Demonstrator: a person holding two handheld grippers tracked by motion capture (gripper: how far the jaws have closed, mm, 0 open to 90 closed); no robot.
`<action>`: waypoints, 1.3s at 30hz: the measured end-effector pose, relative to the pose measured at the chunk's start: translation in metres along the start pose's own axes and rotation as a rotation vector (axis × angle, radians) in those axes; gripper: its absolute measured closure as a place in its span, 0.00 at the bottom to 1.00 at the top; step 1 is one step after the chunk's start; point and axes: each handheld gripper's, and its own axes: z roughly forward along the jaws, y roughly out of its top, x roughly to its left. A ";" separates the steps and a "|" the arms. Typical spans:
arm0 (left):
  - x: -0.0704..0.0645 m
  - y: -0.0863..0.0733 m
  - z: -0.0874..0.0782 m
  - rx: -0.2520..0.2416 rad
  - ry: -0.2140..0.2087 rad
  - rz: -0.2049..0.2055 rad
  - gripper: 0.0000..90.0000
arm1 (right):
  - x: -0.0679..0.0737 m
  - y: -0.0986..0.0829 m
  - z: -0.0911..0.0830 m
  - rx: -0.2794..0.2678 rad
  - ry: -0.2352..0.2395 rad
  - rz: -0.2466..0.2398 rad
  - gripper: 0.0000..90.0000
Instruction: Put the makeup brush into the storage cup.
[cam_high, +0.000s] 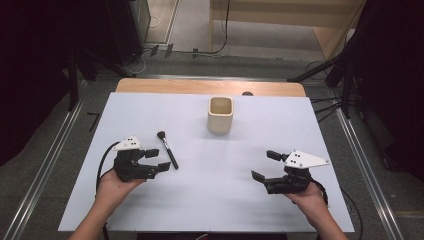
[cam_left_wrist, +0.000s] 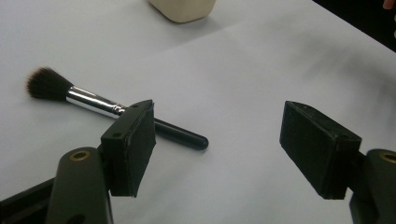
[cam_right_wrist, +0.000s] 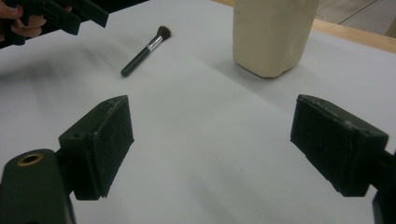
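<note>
I have the left gripper (cam_high: 156, 160) sitting near the table's left edge with its jaws spread wide and nothing between them, and the makeup brush (cam_high: 167, 149) lies flat on the white table (cam_high: 150, 215) just beside it, bristles pointing toward the far edge and the black handle end toward me (in the left gripper view the handle passes behind one jaw, but I cannot tell whether they touch). My right gripper (cam_high: 266, 165) rests toward the near right corner, its jaws likewise wide apart and empty, well apart from the brush. The cream cup (cam_high: 220, 114) stands upright close to the middle of the far edge.
</note>
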 end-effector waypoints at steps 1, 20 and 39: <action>-0.001 0.001 0.002 0.006 0.006 0.000 0.30 | 0.000 0.000 0.000 0.003 0.002 -0.007 0.16; -0.002 0.013 0.018 -0.039 0.089 -0.010 0.27 | -0.001 0.000 -0.001 -0.001 -0.003 -0.007 0.16; -0.003 0.030 0.040 -0.070 0.220 -0.083 0.27 | -0.001 0.000 -0.002 -0.002 -0.012 -0.010 0.16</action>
